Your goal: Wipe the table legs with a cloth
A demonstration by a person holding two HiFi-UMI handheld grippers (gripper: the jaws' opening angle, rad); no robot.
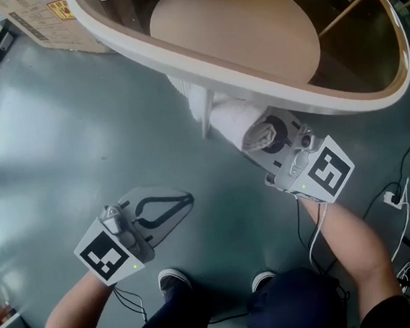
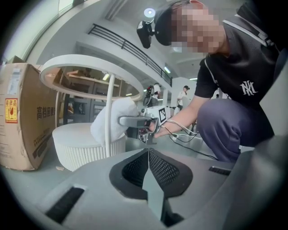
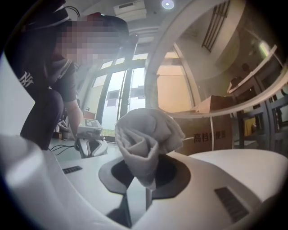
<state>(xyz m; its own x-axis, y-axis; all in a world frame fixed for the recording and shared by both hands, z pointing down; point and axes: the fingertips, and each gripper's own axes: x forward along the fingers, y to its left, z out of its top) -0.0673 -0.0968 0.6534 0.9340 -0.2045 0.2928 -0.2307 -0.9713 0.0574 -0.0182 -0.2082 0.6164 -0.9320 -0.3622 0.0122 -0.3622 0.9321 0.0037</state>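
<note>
A bunched white cloth [image 1: 231, 118] is clamped in my right gripper [image 1: 257, 139], which is shut on it just under the round table's white rim [image 1: 255, 84]. The cloth presses against a thin white table leg [image 1: 205, 115]. In the left gripper view the same cloth [image 2: 118, 117] wraps around the leg [image 2: 109, 114]. The right gripper view is filled by the cloth [image 3: 146, 139] standing up out of the jaws. My left gripper [image 1: 185, 199] hovers low over the floor at the lower left, shut and holding nothing, well apart from the leg.
A ribbed white pouf [image 2: 85, 144] sits under the glass tabletop. A cardboard box [image 1: 41, 18] stands on the grey floor at the far left. Cables and a plug [image 1: 394, 198] lie at the right. The person's shoes [image 1: 174, 278] are below.
</note>
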